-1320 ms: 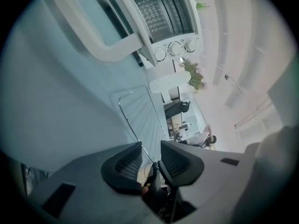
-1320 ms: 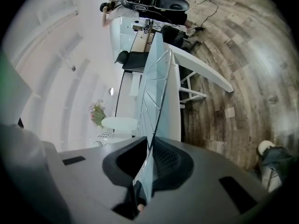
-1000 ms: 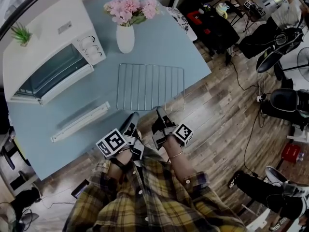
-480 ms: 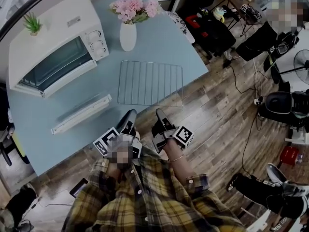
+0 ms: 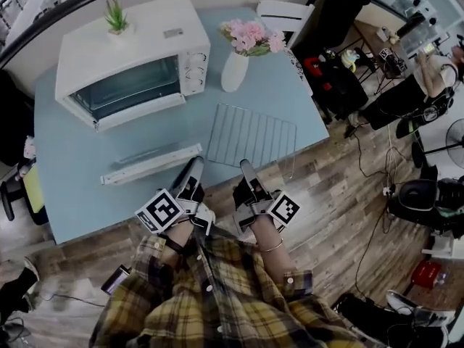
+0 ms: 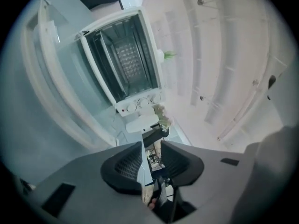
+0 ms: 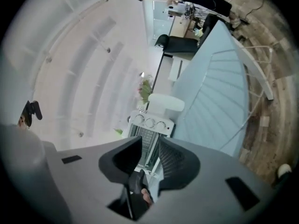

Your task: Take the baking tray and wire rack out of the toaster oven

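My left gripper [image 5: 193,170] and right gripper [image 5: 246,171] sit at lower centre, jaws slightly parted, gripping nothing. The wire rack [image 5: 250,135] lies at centre on the blue table [image 5: 72,176]. The baking tray [image 5: 151,164] lies left of it, below the toaster oven [image 5: 130,49] at upper left.

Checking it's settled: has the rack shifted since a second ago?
No. The rack still lies by the vase, corner over the table edge; only the view shifted.
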Demonstrator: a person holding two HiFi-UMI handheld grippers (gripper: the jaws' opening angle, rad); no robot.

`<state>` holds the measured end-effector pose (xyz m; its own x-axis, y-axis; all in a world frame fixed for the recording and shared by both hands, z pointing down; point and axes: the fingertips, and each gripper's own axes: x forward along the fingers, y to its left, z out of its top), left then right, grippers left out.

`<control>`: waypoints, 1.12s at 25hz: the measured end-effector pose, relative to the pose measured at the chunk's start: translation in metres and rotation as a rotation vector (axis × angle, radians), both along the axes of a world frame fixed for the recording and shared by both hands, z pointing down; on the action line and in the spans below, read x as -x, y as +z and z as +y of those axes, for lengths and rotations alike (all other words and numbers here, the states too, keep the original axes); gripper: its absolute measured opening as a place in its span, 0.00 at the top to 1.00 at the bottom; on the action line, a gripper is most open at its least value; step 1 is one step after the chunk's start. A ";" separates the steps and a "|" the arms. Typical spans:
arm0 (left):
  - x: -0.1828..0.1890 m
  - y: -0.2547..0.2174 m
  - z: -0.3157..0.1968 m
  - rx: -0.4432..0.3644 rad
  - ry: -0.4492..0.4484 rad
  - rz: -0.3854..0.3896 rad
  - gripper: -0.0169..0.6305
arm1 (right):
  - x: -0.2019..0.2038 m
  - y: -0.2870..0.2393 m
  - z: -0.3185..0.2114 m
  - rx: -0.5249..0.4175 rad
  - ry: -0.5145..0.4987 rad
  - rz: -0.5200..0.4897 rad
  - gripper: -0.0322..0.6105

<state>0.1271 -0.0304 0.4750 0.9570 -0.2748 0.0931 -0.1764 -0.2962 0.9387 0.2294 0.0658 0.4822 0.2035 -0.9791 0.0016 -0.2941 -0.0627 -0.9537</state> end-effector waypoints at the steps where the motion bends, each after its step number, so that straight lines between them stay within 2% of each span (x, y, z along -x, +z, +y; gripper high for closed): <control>1: 0.007 -0.005 -0.011 -0.013 -0.021 0.002 0.79 | 0.004 -0.009 -0.014 -0.009 -0.020 0.013 0.81; 6: 0.050 -0.024 -0.072 -0.045 -0.170 0.013 0.79 | 0.034 -0.038 -0.098 -0.037 -0.159 0.030 0.81; 14: 0.109 -0.040 -0.165 -0.045 -0.366 0.037 0.80 | 0.077 -0.039 -0.207 -0.031 -0.273 -0.057 0.81; 22: 0.125 -0.030 -0.235 -0.030 -0.438 0.028 0.79 | 0.092 -0.012 -0.279 0.026 -0.271 -0.156 0.81; 28: 0.120 -0.003 -0.272 0.015 -0.439 0.004 0.79 | 0.090 0.015 -0.315 0.071 -0.227 -0.233 0.80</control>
<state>0.0076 -0.3022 0.4719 0.7498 -0.6545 0.0969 -0.2790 -0.1799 0.9433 0.1396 -0.2494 0.4975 -0.0334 -0.9951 0.0926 -0.0823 -0.0896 -0.9926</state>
